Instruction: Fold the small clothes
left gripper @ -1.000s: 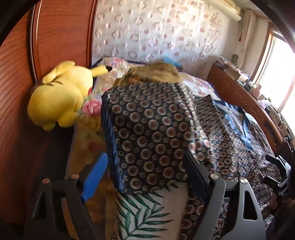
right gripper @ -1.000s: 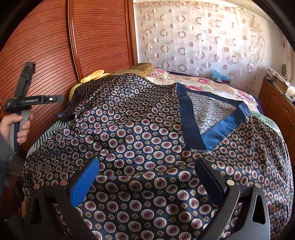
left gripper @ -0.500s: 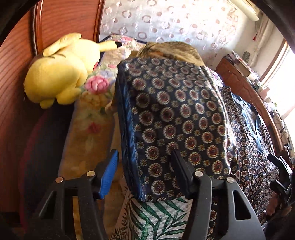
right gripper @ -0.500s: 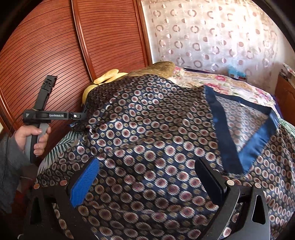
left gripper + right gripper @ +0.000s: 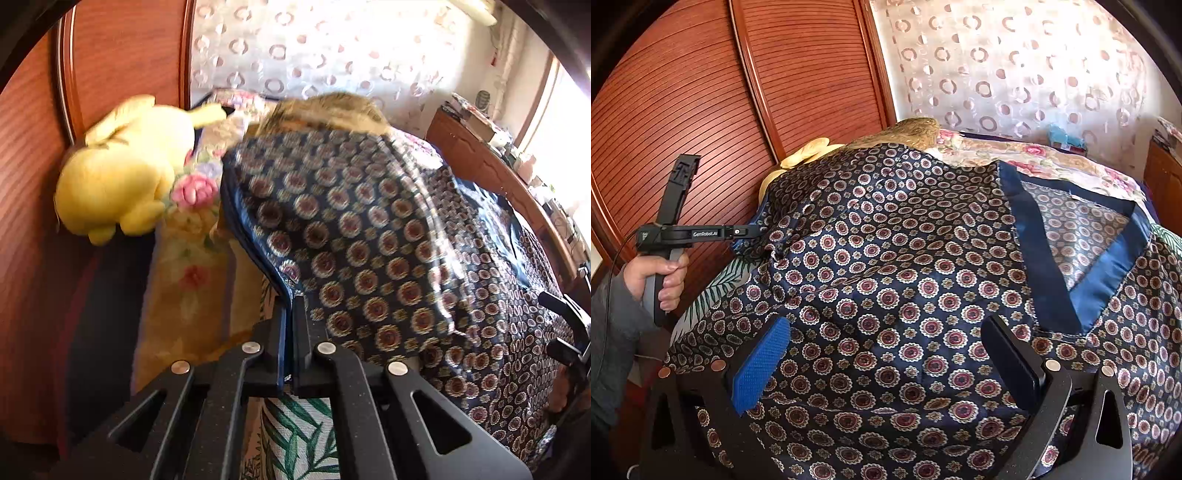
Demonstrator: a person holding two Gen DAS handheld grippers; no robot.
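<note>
1. Our left gripper (image 5: 292, 306) has just been closing, and its fingers (image 5: 301, 332) now pinch the dark hem at the shirt's near left corner; our right gripper (image 5: 886, 354) hovers low over the cloth with fingers (image 5: 761, 363) spread wide, holding nothing.
2. We see the bed (image 5: 184, 273) bearing the shirt (image 5: 905, 266), which lies spread across most of it.
3. We judge its long axis runs from the hem nearest the right gripper up toward the blue V-neck (image 5: 1071, 258), which points away and to the right in the right view.
4. To fold well, we should keep the pinch firm on this slippery-looking cloth, lift only enough to clear the layer beneath, carry the corner straight across, and use the right gripper to pin the fold line.
5. We keep clear of the yellow toy (image 5: 122, 173) beside the shirt.
</note>
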